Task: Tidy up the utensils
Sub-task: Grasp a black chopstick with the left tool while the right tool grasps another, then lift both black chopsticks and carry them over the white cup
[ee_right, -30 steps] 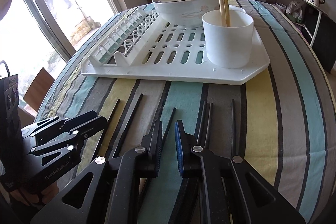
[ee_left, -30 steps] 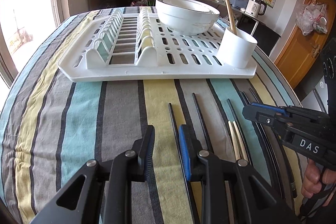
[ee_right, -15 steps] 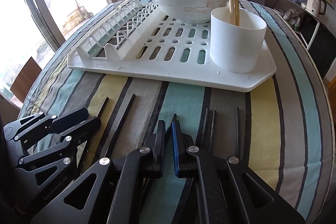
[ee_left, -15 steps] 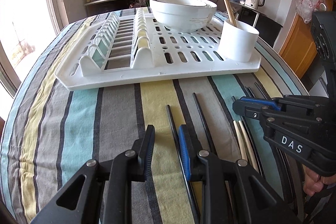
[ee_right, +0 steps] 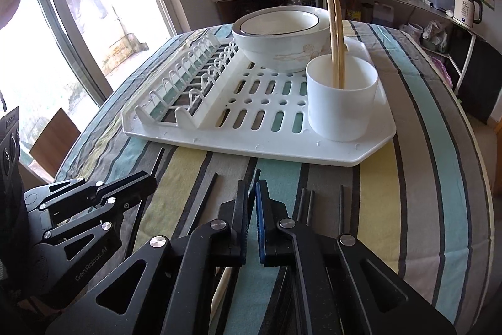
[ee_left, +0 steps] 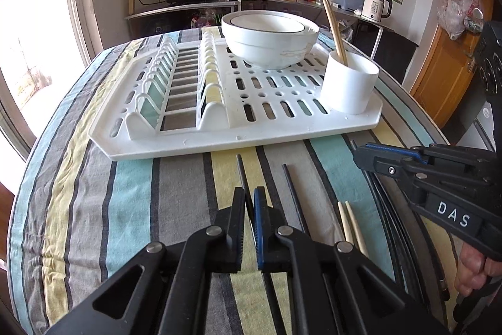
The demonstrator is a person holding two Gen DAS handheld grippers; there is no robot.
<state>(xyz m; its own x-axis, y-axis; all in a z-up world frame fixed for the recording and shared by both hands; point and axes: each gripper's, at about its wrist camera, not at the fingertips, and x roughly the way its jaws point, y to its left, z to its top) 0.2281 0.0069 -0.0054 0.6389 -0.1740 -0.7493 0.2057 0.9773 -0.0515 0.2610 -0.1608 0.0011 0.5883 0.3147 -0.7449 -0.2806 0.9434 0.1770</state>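
Judging from the thin slit left between the jaws: left gripper [ee_left: 249, 193] drawn nearly together, pinching the leftmost black chopstick [ee_left: 239, 168] partway down its length. Same on the other side: right gripper [ee_right: 252, 187] pressed close on the middle black chopstick [ee_right: 257, 173], with only the tip poking out ahead of the fingers. Cannot tell whether either stick is off the cloth yet.

Both sticks lying flat on the striped table [ee_left: 125, 193], long axes pointing straight ahead along the fingers toward the drying rack [ee_left: 251, 134]. More loose ones alongside: a spare black chopstick [ee_left: 291, 187] between the two grippers, a pale wooden pair [ee_left: 348, 218] just beyond it, further black ones out toward the table edge.

Target, most likely: the white cup [ee_right: 342, 99] on the rack's near right corner, already holding two upright wooden chopsticks [ee_right: 334, 21]. Almost dead ahead of the right gripper, a little to its right; ahead and well to the right of the left gripper. So nearer the right gripper, probably the first to go.

Next move, as a guess: lift, tip each stick from flat to near upright, and drop it tip-down inside the rim. Beware knocking the upright pair or the white bowl [ee_right: 279, 36] just behind the cup.
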